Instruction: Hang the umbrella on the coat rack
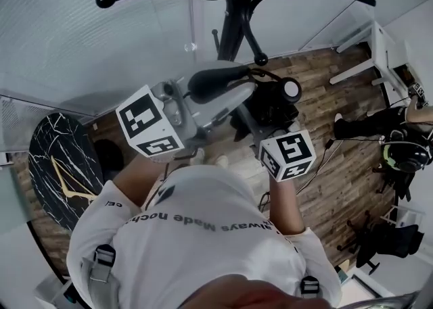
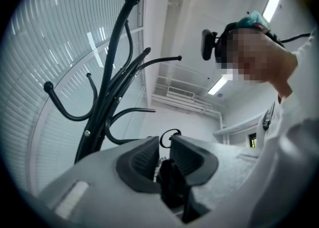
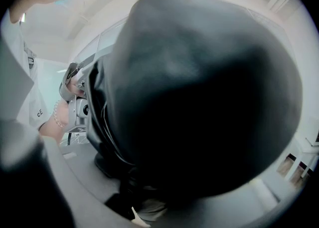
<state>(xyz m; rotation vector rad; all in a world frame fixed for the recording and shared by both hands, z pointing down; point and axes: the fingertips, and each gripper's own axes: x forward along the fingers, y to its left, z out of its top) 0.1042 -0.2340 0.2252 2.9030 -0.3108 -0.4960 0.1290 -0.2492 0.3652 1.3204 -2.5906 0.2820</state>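
I am holding the folded black fabric umbrella (image 1: 270, 101) up in the air in front of my chest, between both tools. It sits below the curved arms of the black metal coat rack (image 1: 237, 3) and close to the rack's post, but apart from every hook.

My left gripper (image 1: 243, 83) points upward towards the rack. In the left gripper view its fingers (image 2: 144, 159) are drawn narrow, almost together, and pinch a dark piece of the umbrella low down between the pads. The umbrella's thin black strap loop (image 2: 171, 130) pokes up just above the fingertips. Beyond it the coat rack (image 2: 102, 97) rises to the left, its knob-tipped hooks spreading out in front of white slatted blinds (image 2: 60, 47).

My right gripper (image 1: 267, 128) comes in from the right, a little lower than the left. In the right gripper view the bunched black body of the umbrella (image 3: 199, 97) fills nearly the whole picture and lies right between the fingers. They stand wide around that thick bundle and hold it. The umbrella's round, pale-capped end (image 1: 291, 89) points away from me, just beside the foot of the rack's post.

Below my arms I see my white T-shirt (image 1: 203, 226). To my left is a round black counter with pale marble veins (image 1: 57, 165), and the brown wooden plank floor (image 1: 338, 165) lies under everything.
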